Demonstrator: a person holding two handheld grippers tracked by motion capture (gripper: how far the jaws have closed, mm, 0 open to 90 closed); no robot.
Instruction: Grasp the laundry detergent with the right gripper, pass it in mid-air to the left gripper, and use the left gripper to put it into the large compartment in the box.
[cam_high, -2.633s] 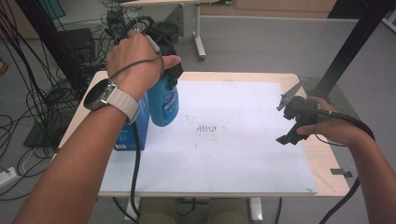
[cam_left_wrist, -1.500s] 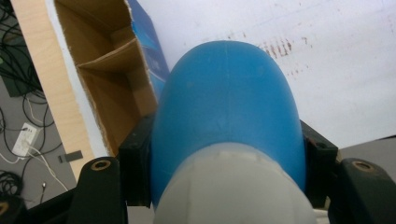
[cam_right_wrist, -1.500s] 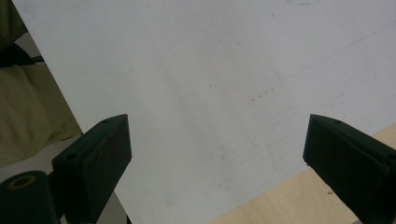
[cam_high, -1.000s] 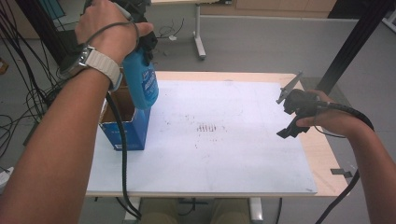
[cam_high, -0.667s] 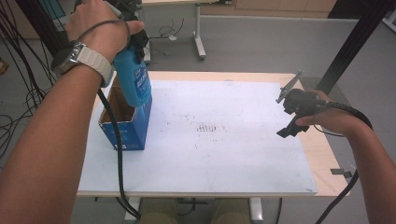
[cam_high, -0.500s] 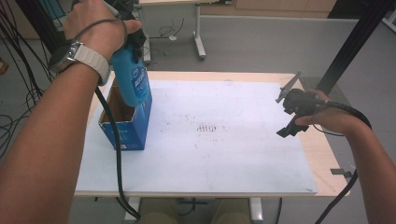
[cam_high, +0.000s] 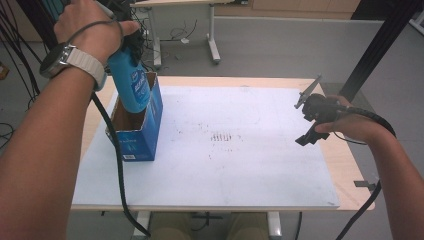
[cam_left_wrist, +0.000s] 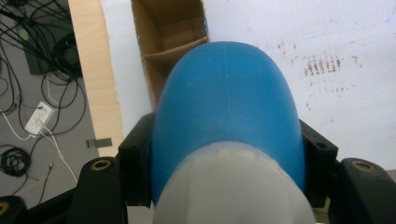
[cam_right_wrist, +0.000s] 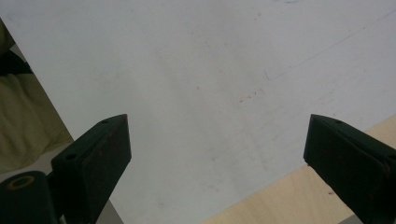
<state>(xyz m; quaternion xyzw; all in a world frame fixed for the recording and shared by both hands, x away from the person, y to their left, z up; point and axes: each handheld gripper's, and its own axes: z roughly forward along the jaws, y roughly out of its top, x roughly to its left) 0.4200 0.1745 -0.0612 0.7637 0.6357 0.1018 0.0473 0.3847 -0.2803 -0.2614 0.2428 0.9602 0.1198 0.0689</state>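
Note:
A blue bottle (cam_high: 131, 82) with a pale cap end (cam_left_wrist: 229, 191) hangs tilted over the open top of a blue cardboard box (cam_high: 142, 137). My left gripper (cam_high: 125, 37) is shut on the bottle, its black jaws pressing both sides in the left gripper view (cam_left_wrist: 226, 158). The box's brown inside (cam_left_wrist: 173, 32) lies just beyond the bottle's bottom; whether the bottom has dipped below the rim I cannot tell. My right gripper (cam_high: 302, 119) hovers at the table's right edge, open, with nothing between its jaws (cam_right_wrist: 217, 154).
A white sheet (cam_high: 240, 165) covers most of the wooden table (cam_high: 345, 165). Cables and a power strip (cam_left_wrist: 39, 116) lie on the floor to the left. Another desk's legs (cam_high: 212, 35) stand behind, and a black post (cam_high: 380, 45) rises at the back right.
The left hand has carried the bottle from beside the box to the left, then brought it over the box's opening and slightly lower. The right hand has stayed in place.

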